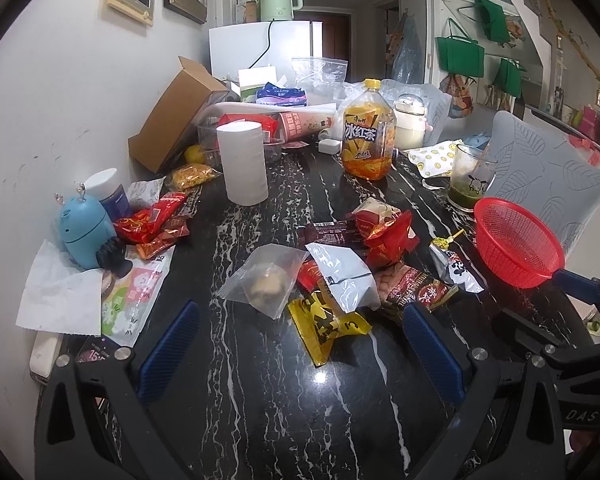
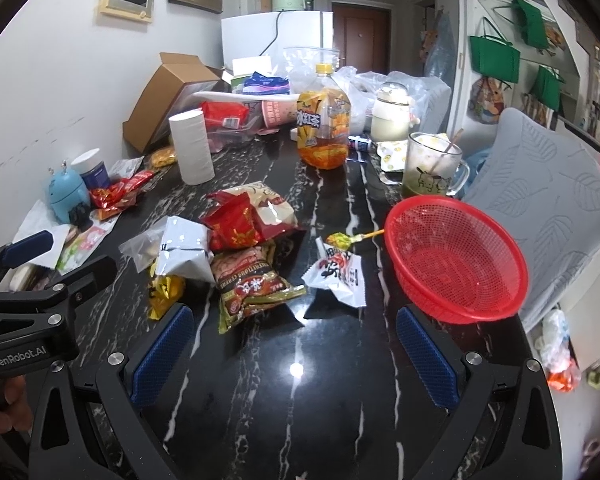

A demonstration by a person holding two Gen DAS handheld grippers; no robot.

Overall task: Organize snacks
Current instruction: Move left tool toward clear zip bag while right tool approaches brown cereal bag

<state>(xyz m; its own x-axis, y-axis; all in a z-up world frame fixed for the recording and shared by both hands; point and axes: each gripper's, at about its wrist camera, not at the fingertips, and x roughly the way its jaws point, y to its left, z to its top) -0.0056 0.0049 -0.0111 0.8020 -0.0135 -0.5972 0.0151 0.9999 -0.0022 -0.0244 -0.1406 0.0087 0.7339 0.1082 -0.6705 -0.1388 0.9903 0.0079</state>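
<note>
A heap of snack packets lies mid-table: a clear bag with a bun (image 1: 266,280), a silver pouch (image 1: 340,276), a yellow packet (image 1: 324,326), a red packet (image 1: 388,236) and a cereal packet (image 2: 252,284). A white packet (image 2: 338,276) and a lollipop (image 2: 340,240) lie between the heap and the red mesh basket (image 2: 456,260), which holds nothing. My left gripper (image 1: 300,344) is open just before the yellow packet. My right gripper (image 2: 296,344) is open over bare table, with the basket by its right finger.
Behind the heap stand a paper roll (image 1: 244,160), an iced-tea bottle (image 1: 368,136) and a glass mug (image 1: 466,180). A cardboard box (image 1: 176,116), a blue toy (image 1: 84,232) and more red packets (image 1: 152,224) line the left wall. A grey cushion (image 2: 548,200) rises beyond the table's right edge.
</note>
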